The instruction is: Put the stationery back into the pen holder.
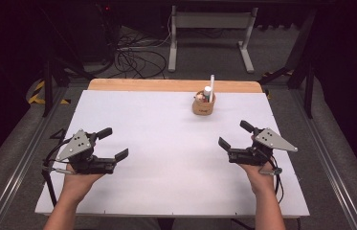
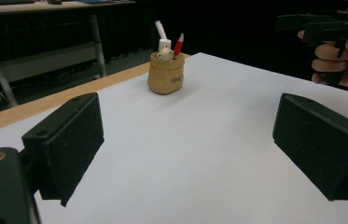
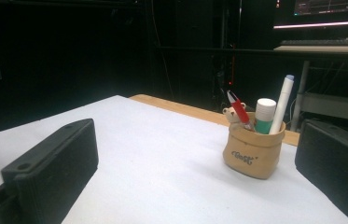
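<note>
Pens and a glue stick stood in a small tan pot (image 1: 204, 104) near the far edge of the desk (image 1: 166, 143), at about one o'clock from its middle. Both claws hung low over the near half, well apart from the pot and from each other: the left claw (image 1: 112, 143) at eight o'clock, the right claw (image 1: 236, 135) at four o'clock, each with jaws spread wide and nothing between them.

The pot looked like a soft-shaped sack with a rolled lip, probably ceramic or stiff resin, so I judged it light but rigid, and likely to chip if knocked over. Its rounded belly would suit a sideways pinch, though the smooth skin might slip.

Inside it, a white marker (image 3: 281, 103) stood tallest and leaned outward; a red pen (image 3: 239, 110) slanted the other way; a glue stick (image 3: 264, 115) with a white cap sat between them, beside a little bear figure (image 3: 231, 114). All three seemed light, hard and slick. The marker's upper shaft, clear of the rim, looked the easiest hold, pulled upward along its lean so the pot would not tip.
</note>
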Motion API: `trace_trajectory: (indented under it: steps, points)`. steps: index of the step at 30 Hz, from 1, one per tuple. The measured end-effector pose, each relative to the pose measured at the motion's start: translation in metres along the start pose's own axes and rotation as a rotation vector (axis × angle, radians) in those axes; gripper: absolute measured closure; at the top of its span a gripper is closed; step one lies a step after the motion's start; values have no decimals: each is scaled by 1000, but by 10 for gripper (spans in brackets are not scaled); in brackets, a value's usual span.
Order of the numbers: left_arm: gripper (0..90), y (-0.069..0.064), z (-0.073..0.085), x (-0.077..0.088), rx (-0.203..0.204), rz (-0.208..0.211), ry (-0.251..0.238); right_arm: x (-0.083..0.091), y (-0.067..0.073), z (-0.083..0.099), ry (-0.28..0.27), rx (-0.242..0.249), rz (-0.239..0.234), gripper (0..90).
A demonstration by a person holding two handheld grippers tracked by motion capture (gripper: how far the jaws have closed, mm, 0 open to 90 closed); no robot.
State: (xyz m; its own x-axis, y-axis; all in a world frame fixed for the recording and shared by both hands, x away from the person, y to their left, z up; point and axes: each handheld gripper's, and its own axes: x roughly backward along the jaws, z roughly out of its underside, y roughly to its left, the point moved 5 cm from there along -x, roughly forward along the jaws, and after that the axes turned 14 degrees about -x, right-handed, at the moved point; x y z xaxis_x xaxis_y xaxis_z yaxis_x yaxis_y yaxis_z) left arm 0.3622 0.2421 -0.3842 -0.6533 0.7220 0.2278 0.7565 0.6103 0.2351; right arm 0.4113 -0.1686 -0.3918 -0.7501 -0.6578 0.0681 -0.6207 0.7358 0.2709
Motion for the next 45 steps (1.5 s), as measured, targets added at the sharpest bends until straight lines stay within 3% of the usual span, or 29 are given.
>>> trace_trajectory:
  steps: [3, 13, 27, 45]
  points:
    - [96, 0, 0, 0, 2, 0, -2, 4, -2, -1, -3, 19, 15, 0]
    - [96, 2, 1, 2, 4, -4, -2, 14, -4, -3, 3, 34, -5, 13]
    - [96, 4, 3, 3, 1, 3, 1, 37, -11, -12, -23, 15, -14, 15]
    - [94, 6, 5, 6, -8, 2, 5, 56, -19, -18, -25, 21, -60, 19]
